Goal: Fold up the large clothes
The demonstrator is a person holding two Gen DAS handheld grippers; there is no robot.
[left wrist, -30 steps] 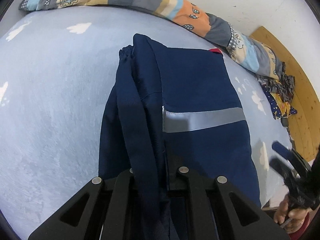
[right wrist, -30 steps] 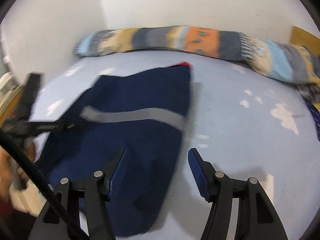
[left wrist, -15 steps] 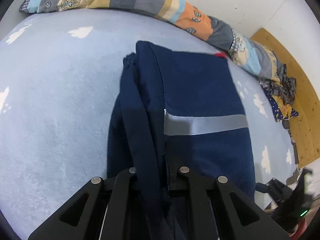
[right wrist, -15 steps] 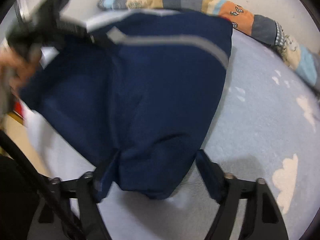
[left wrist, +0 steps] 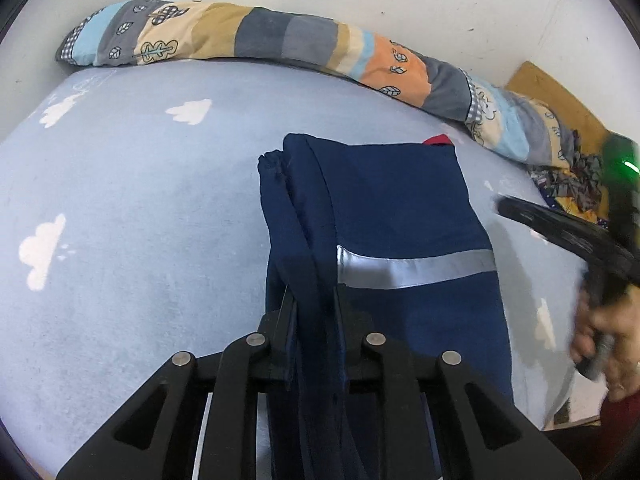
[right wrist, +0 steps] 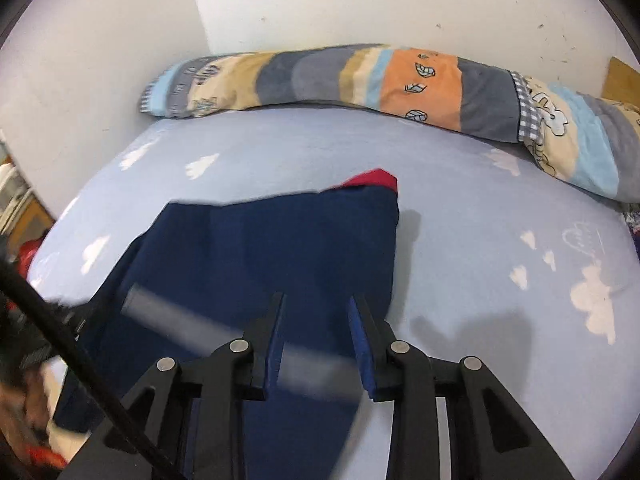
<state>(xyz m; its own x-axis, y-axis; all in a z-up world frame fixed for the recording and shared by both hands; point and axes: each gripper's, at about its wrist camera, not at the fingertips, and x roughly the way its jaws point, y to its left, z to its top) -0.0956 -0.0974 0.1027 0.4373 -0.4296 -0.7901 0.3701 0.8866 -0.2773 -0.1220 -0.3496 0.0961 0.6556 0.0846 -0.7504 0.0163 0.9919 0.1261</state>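
A navy garment (left wrist: pixel 392 216) with a grey reflective stripe (left wrist: pixel 416 268) and a red inner edge (left wrist: pixel 438 140) lies folded lengthwise on the light blue bed. My left gripper (left wrist: pixel 314 304) is shut on its near edge, with a fold of navy cloth running between the fingers. In the right wrist view the same garment (right wrist: pixel 280 248) shows, with my right gripper (right wrist: pixel 316 312) over its near right part. The jaws are narrowed around the cloth, and a gap still shows between the blue pads (right wrist: pixel 360 344). The right gripper (left wrist: pixel 568 236) also appears blurred at the right of the left wrist view.
The bed sheet (left wrist: pixel 140 208) is light blue with white clouds. A long patchwork bolster (left wrist: pixel 280 40) lies along the white wall behind. A wooden board (left wrist: pixel 560 100) and a pile of patterned cloth (left wrist: pixel 572 184) sit at the far right. Clutter stands past the bed's left edge (right wrist: pixel 16 196).
My right gripper has swung from low at the garment's near end up over its right side, and its jaws have narrowed. My left gripper has kept its hold and lifted slightly.
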